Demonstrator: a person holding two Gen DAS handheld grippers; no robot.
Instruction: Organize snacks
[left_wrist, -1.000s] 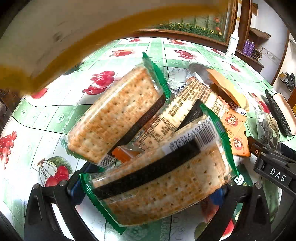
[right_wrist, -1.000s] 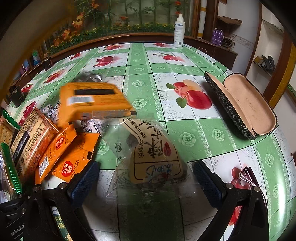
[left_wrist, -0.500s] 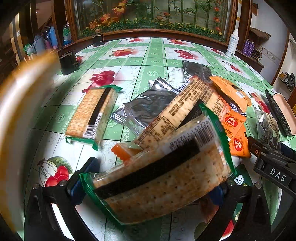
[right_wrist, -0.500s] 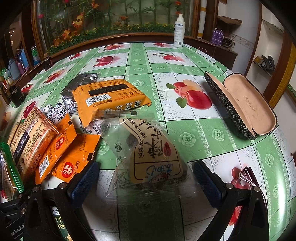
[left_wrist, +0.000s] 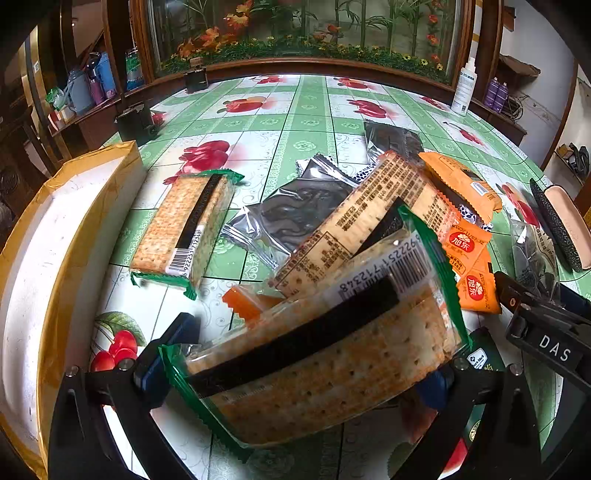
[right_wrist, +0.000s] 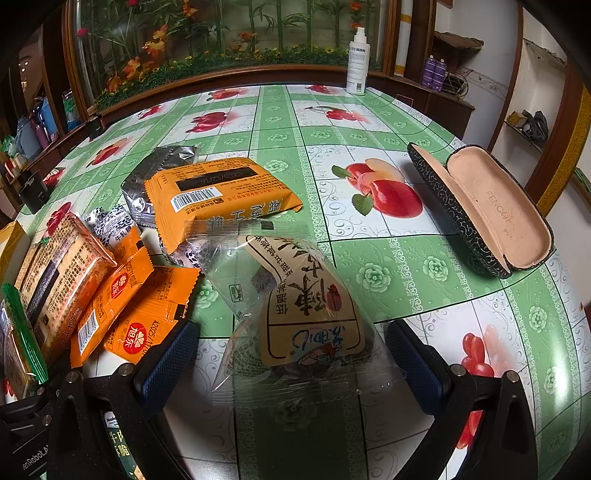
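The left gripper (left_wrist: 299, 373) was closed around a cracker packet (left_wrist: 325, 354) with green crimped ends, its blue pads pressed against both ends of the pack, which sat crosswise and slightly tilted between the fingers. Just behind it, a second cracker pack (left_wrist: 365, 218) with printed text leaned against the held one. Farther left, a third cracker pack (left_wrist: 184, 229) lay flat on the green fruit-patterned tablecloth (left_wrist: 310, 122), beside a white box with yellow tape (left_wrist: 55, 236) at the table's left edge. A silver wrapper (left_wrist: 295, 214) lay between the flat pack and the leaning one. Small orange sachets (left_wrist: 469, 266) sat to the right.

The right gripper (right_wrist: 291, 362) stood wide open, its blue pads on either side of a clear bag with a yellow label (right_wrist: 299, 310) that rested on the cloth between them, without touching it. Beyond the bag, a large orange packet (right_wrist: 218, 195) lay partly over a silver wrapper (right_wrist: 162, 162). To the left were two orange sachets (right_wrist: 133, 306). Well off to the right, an open glasses case (right_wrist: 487, 210) lay on the cloth, and a white spray bottle (right_wrist: 357, 62) stood at the far edge.
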